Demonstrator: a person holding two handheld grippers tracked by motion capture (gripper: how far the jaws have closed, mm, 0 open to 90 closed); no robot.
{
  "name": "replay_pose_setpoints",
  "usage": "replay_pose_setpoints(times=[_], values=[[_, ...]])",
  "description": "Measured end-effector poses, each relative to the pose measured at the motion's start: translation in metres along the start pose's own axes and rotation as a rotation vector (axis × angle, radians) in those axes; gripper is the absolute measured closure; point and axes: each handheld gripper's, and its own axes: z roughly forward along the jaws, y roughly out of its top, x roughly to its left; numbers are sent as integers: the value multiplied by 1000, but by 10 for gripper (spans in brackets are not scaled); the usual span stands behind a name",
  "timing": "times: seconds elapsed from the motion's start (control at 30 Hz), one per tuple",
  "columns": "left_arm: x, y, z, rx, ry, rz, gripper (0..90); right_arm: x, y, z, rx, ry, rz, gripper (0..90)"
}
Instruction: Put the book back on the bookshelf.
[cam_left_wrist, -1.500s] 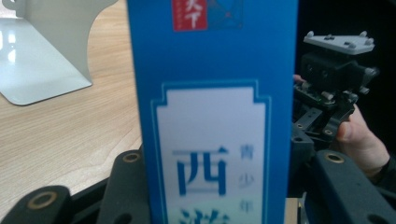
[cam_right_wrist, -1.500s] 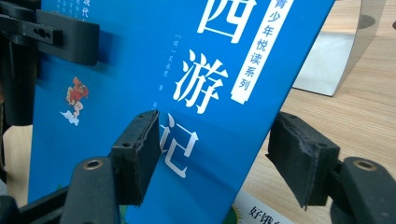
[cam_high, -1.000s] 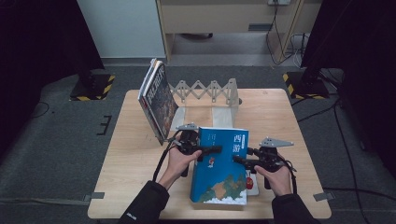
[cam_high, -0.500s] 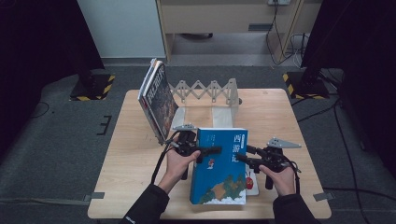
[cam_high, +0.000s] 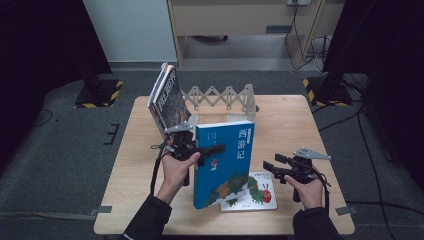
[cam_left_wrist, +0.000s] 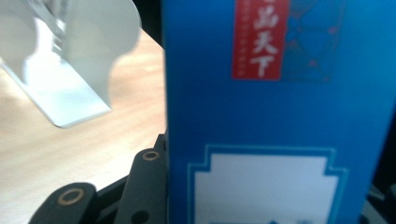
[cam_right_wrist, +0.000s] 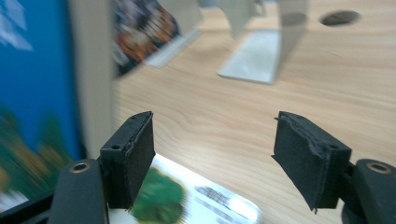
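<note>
Lifted since the earlier frame: left tool (cam_high: 212, 149), clamped on the blue book's (cam_high: 225, 160) spine-side edge, had raised it nearly upright, long axis vertical, bottom corner near the tabletop (cam_high: 300, 115). Right tool (cam_high: 270, 167) had just been opening, empty, now apart from the book. Rack (cam_high: 220, 97) stood behind, nearer the left hand.

Left gripper (cam_high: 210, 150) raised, jaws clamped; right gripper (cam_high: 270, 167) low, jaws just parting (nothing between them).

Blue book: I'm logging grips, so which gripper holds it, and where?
The left gripper clamps the blue book by its left edge, upper half. The right gripper holds nothing.
</note>
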Motion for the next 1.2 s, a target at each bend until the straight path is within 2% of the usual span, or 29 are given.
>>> replay_pose_setpoints(times=[0.03, 0.07, 0.13, 0.23, 0.33, 0.4, 0.47, 0.57, 0.7, 0.73, 0.77, 0.8, 0.9, 0.93, 1.03, 1.07, 1.2], values=[[0, 0, 0, 0, 0, 0, 611, 0, 0, 0, 0, 0, 0, 282], [0, 6, -8, -17, 32, 13, 611, -3, -1, -1, 28, -50, -21, 262], [0, 12, -14, -34, 73, 25, 611, -8, -3, -1, 59, -97, -37, 234], [3, 18, -24, -73, 118, 20, 611, -14, -5, -2, 101, -173, -66, 215], [6, 24, -30, -101, 165, 24, 611, -21, -8, -3, 128, -213, -78, 191], [5, 28, -33, -114, 207, 46, 611, -27, -9, -3, 154, -244, -107, 184], [5, 32, -34, -120, 244, 60, 611, -32, -12, -3, 188, -273, -111, 178], [6, 39, -34, -137, 288, 64, 611, -38, -17, -3, 217, -292, -73, 179], [9, 46, -34, -151, 320, 64, 611, -45, -21, -3, 244, -309, -56, 179], [10, 51, -32, -163, 344, 67, 611, -48, -23, -3, 265, -323, -44, 171], [10, 51, -32, -163, 344, 67, 611, -48, -23, -3, 265, -323, -44, 171], [12, 56, -30, -170, 364, 71, 611, -50, -25, -1, 282, -334, -38, 169], [15, 61, -28, -175, 383, 70, 611, -53, -27, -1, 291, -351, -38, 163], [17, 66, -25, -178, 406, 72, 611, -54, -27, 0, 292, -354, -36, 161], [20, 70, -23, -187, 424, 70, 611, -56, -28, 0, 309, -364, -43, 153], [22, 74, -20, -196, 446, 71, 611, -56, -29, 1, 309, -371, -39, 150], [27, 83, -12, -215, 482, 76, 611, -59, -30, 2, 326, -382, -39, 142]])
